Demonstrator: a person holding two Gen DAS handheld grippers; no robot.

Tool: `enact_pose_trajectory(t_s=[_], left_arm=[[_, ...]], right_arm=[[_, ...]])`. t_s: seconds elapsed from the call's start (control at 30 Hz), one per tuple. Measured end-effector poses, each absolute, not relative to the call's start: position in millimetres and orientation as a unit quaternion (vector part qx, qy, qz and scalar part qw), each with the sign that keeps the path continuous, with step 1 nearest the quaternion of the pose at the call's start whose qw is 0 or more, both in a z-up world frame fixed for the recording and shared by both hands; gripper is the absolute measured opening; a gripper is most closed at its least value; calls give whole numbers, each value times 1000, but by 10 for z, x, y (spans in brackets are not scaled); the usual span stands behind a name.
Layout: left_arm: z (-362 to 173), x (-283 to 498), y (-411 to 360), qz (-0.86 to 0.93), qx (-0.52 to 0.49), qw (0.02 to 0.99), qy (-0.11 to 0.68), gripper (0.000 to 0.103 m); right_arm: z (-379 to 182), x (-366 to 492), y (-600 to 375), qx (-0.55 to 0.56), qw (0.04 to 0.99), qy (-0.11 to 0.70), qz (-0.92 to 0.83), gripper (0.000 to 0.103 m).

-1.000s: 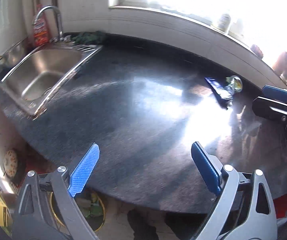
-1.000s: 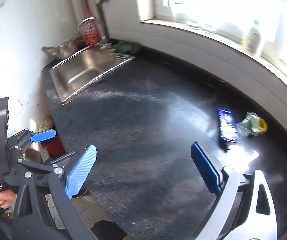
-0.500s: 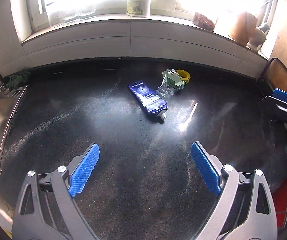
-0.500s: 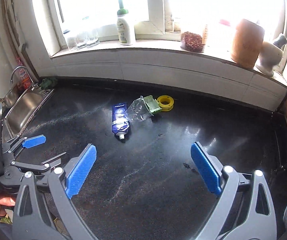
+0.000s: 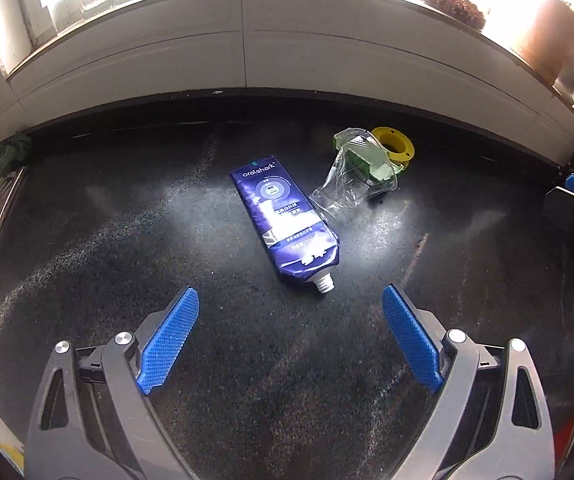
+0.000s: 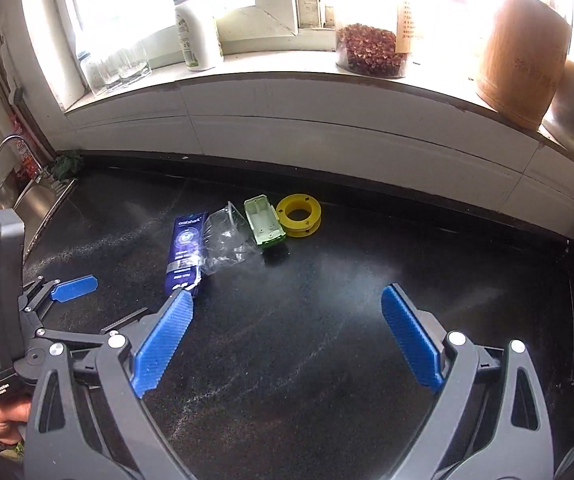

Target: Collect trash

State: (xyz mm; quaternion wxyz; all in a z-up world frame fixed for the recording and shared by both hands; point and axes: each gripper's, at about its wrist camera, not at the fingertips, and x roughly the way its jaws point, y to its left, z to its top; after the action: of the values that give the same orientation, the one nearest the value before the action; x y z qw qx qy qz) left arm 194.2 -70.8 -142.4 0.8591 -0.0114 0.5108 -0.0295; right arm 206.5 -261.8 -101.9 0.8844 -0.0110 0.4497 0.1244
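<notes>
- Left gripper: blue pads spread wide apart, nothing between them; black countertop below.
- Right gripper: pads likewise wide apart and empty, above the same countertop.
- Toothpaste tube, blue, lying flat just beyond the left gripper's fingertips, roughly on the midline between them. Long axis runs near-to-far with a slight slant: uncapped white threaded nozzle points back toward the fingers and a little right, flat crimped end points away toward the wall.
- In the right wrist view the tube lies ahead of the left finger, whose tip hides the nozzle end.
- Clear crumpled plastic wrapper: touching the tube's right side, further out.
- Green plastic tray: at the wrapper's far right end, tilted.
- Yellow spool: just beside the tray, farthest, near the white tiled wall.
</notes>
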Motion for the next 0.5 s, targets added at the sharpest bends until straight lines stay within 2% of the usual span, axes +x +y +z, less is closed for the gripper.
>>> enact_pose_trajectory(t_s=[0.33, 0.5], left_arm=[[-2073, 2499, -696, 14, -21, 834, 551, 91], [-2108, 2523, -632, 12, -2, 845, 535, 91]], right_arm=[[-1729, 3208, -2539, 2, 863, 491, 115, 92], [-2009, 3490, -2444, 22, 855, 508, 106, 92]])
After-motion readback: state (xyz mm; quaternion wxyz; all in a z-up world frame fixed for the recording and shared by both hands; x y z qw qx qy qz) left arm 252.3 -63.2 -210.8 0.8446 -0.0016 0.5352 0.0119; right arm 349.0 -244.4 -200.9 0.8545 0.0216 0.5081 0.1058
